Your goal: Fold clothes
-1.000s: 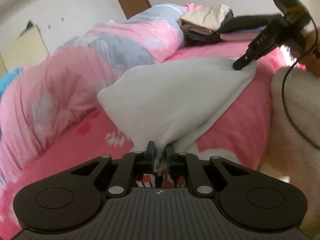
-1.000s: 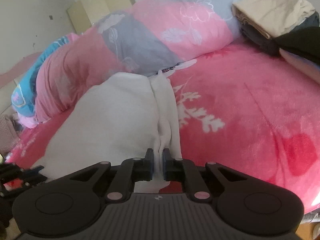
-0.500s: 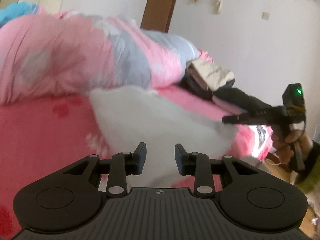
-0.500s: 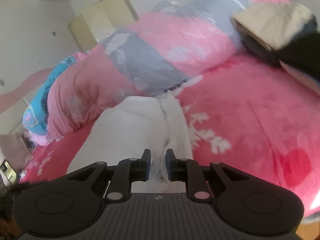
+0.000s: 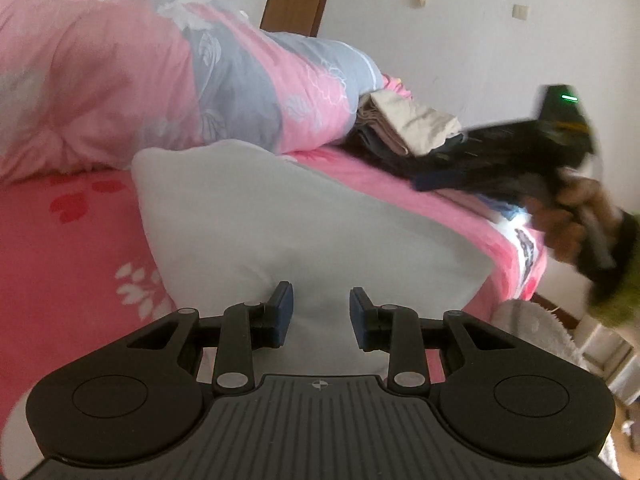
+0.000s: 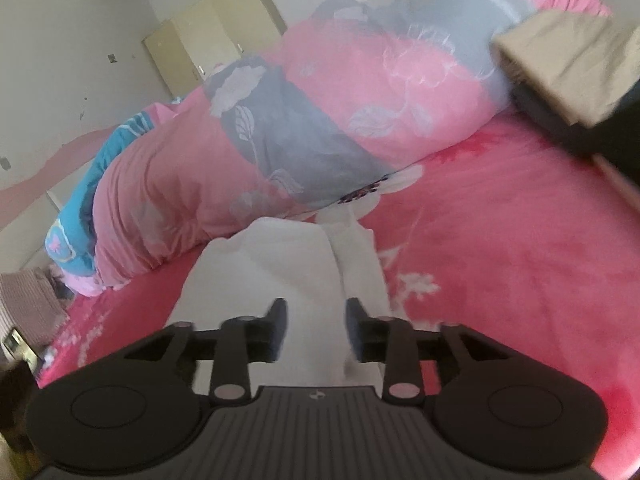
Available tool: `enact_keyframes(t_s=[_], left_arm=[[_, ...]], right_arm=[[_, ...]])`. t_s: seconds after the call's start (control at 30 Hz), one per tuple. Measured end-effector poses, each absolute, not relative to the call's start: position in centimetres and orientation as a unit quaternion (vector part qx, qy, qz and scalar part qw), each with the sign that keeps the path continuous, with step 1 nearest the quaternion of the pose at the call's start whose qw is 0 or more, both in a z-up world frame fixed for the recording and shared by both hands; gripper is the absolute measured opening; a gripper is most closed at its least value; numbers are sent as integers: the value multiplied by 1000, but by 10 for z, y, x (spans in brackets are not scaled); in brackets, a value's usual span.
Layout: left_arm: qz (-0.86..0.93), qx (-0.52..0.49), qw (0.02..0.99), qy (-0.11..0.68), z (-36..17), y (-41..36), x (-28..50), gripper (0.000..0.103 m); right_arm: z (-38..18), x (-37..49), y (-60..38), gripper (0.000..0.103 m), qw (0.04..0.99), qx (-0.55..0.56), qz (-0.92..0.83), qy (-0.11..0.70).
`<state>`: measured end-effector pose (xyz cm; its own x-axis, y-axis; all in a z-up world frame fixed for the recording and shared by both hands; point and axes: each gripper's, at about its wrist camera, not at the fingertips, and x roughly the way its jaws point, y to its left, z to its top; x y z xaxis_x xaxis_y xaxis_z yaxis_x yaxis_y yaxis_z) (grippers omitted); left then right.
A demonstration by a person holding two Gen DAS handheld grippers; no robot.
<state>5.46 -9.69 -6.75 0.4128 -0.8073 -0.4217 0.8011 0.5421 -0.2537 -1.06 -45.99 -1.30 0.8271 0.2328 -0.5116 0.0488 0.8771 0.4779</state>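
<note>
left gripper fingers parted over white garment, right gripper opening, empty, wardrobe only in right view

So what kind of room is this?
Most likely a bedroom: a bed with a pink floral sheet, a rolled-up pink and grey quilt, and a pale wardrobe against the wall.

White garment freed from both grippers

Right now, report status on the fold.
Left gripper open, empty. Right gripper opening, nothing pinched. White garment lies folded on bed. Nothing in the way.
</note>
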Motion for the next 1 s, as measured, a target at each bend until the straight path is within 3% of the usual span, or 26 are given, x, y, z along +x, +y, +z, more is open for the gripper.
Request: enact_keyframes(t_s=[0.2, 0.37, 0.4, 0.5, 0.63, 0.8, 0.87, 1.0], left_arm=[[-502, -52, 823, 262, -77, -86, 65, 31], [-518, -73, 813, 256, -83, -80, 69, 31], [-520, -77, 812, 254, -84, -79, 70, 31], [-524, -83, 810, 250, -85, -78, 70, 31], [-524, -78, 812, 245, -84, -80, 68, 31], [-523, -76, 813, 243, -83, -80, 68, 31], [-522, -76, 814, 244, -82, -80, 68, 31], [-521, -76, 814, 243, -82, -80, 69, 31]], right_arm=[[-21, 91, -470, 51, 891, 275, 68, 354], [-41, 141, -474, 52, 866, 280, 69, 408], [-40, 143, -473, 49, 867, 278, 75, 408], [-37, 143, -467, 4, 870, 268, 90, 404], [-10, 125, -432, 3, 909, 189, 102, 357], [23, 76, -331, 4, 947, -44, 183, 262], [19, 63, -298, 7, 933, -114, 215, 266], [14, 45, -278, 23, 915, -169, 243, 275]])
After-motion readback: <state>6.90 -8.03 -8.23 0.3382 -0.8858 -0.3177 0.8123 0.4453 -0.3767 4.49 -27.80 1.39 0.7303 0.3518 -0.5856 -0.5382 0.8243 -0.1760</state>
